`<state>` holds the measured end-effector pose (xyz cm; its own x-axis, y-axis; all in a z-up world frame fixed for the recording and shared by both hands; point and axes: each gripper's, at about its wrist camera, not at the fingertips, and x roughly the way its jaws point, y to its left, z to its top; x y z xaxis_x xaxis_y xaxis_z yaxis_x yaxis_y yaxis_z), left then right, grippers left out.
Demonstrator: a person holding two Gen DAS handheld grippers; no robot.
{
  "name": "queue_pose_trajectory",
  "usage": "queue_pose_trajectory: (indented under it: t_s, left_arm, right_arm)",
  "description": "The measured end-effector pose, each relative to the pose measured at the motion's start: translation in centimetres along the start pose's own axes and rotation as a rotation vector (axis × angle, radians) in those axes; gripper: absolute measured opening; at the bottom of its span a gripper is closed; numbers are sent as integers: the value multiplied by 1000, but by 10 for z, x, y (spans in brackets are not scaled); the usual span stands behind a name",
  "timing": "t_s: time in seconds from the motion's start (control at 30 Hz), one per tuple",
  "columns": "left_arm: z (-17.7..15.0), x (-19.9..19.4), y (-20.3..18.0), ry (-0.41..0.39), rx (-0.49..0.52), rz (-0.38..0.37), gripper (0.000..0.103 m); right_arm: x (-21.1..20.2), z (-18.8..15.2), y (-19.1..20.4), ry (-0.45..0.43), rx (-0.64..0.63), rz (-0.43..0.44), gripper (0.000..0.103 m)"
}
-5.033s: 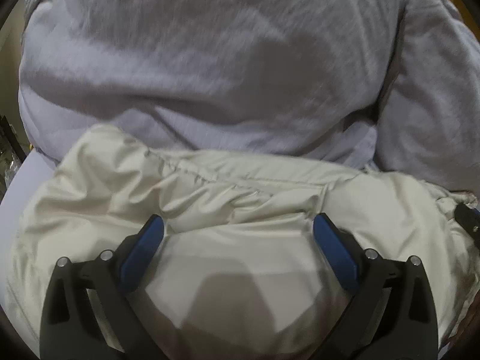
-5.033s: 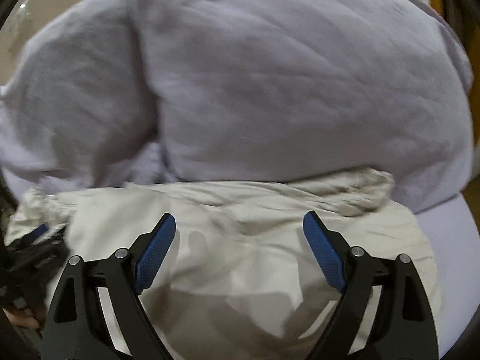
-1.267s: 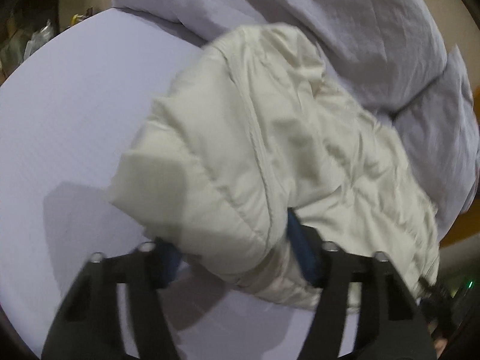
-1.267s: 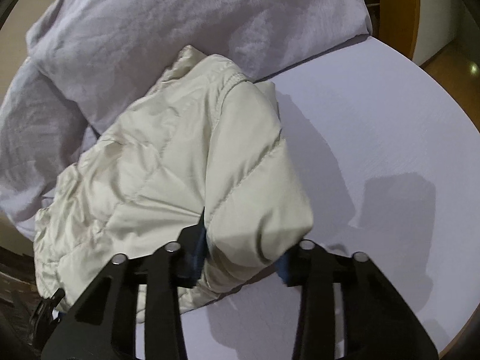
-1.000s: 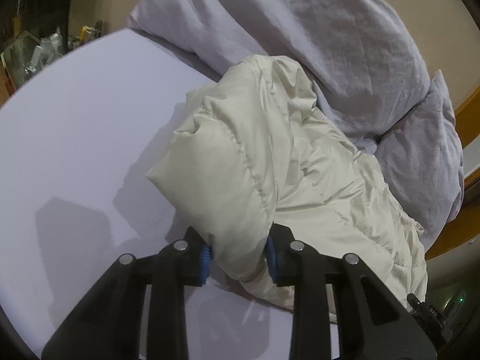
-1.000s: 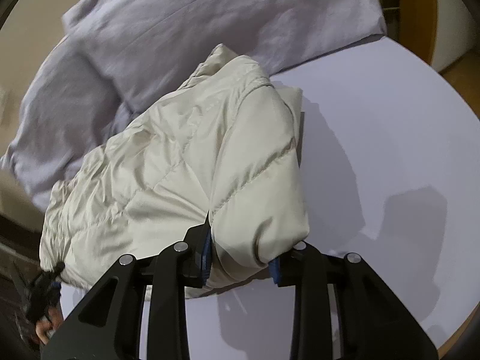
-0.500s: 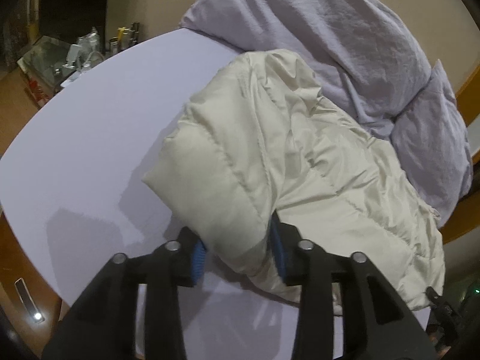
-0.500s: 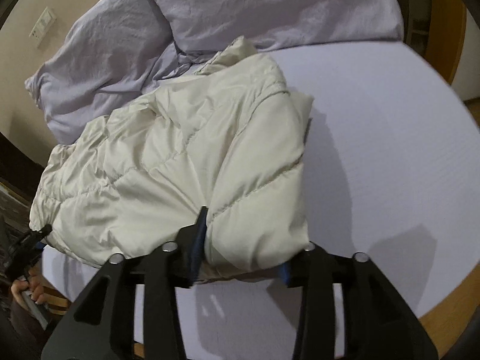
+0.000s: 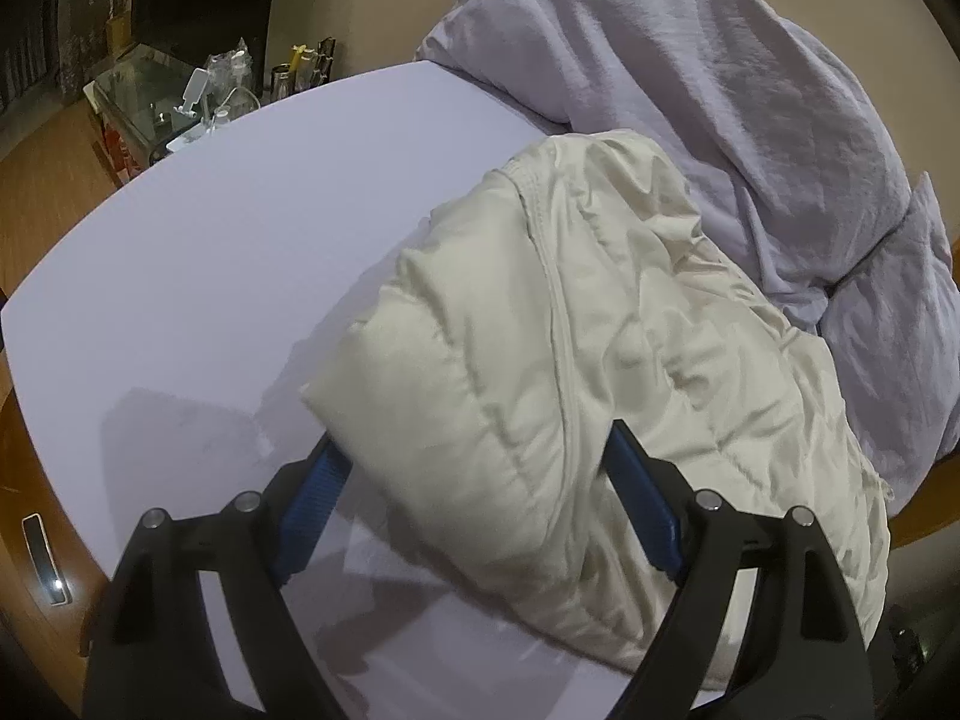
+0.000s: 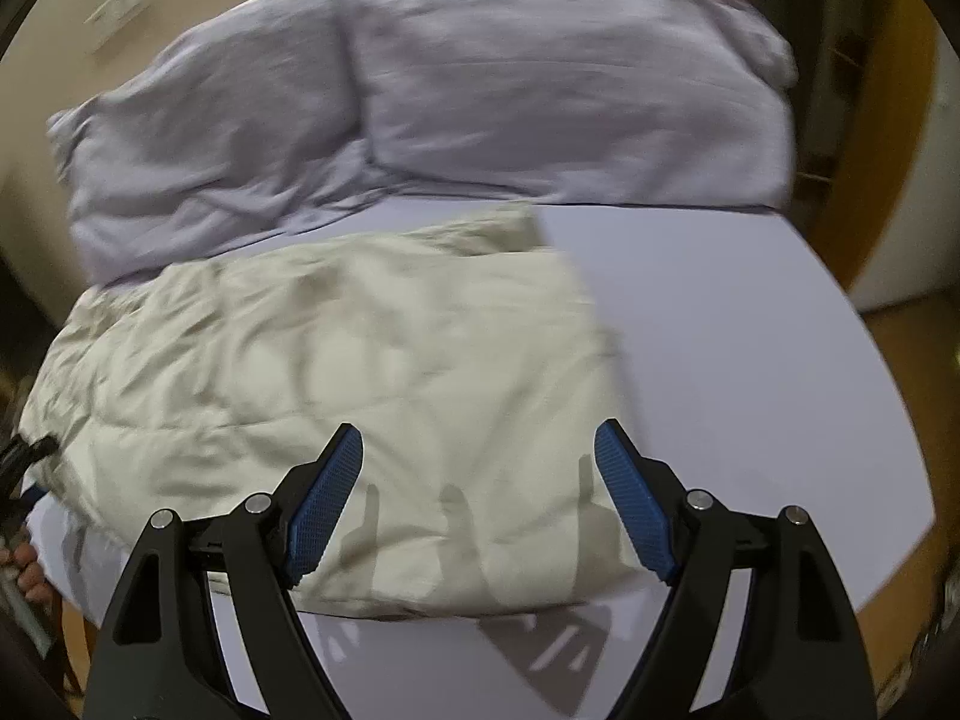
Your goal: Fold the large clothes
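Note:
A cream quilted puffer jacket (image 9: 576, 348) lies folded on a pale lilac bed sheet (image 9: 240, 240). My left gripper (image 9: 474, 480) is open, its blue-padded fingers (image 9: 312, 498) spread on either side of the jacket's near folded corner. In the right wrist view the jacket (image 10: 336, 360) lies flat and my right gripper (image 10: 480, 480) is open above its near edge, holding nothing. The right wrist view is motion-blurred.
Lilac pillows (image 9: 720, 90) are piled behind the jacket and also show in the right wrist view (image 10: 480, 90). A glass side table with bottles (image 9: 198, 96) stands at the far left. The wooden bed frame (image 9: 36, 480) runs along the sheet's edges.
Both grippers were shut on the jacket's folded corners half a second ago; now both have opened and let go. The jacket has settled flat and the right gripper has pulled back.

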<state>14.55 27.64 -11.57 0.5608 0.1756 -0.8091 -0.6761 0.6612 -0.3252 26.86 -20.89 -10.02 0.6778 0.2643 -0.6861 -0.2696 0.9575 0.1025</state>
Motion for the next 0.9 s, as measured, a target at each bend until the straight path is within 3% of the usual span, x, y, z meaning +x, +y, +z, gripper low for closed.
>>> queue_pose_trajectory:
  t_s: [0.27,0.4,0.5,0.57,0.67,0.9]
  left_arm:
    - [5,17,0,0,-87,-16,83]
    - [7,17,-2,-19,-128,-52,63]
    - [10,10,-6,-48,-136,-81,44]
    - [13,5,-9,-57,-130,-102,35]
    - [18,-8,-20,-79,-104,-142,30]
    - [25,-54,-78,-159,31,-290,26]
  right_arm:
    - [45,-21,62,74,-167,39,81]
    - [65,-43,77,47,-280,-40,88]
    - [69,-48,77,21,-282,-42,90]
    - [70,-47,77,23,-280,-41,90]
    - [71,-46,76,22,-285,-41,90]
    - [73,-47,70,32,-272,-20,90]
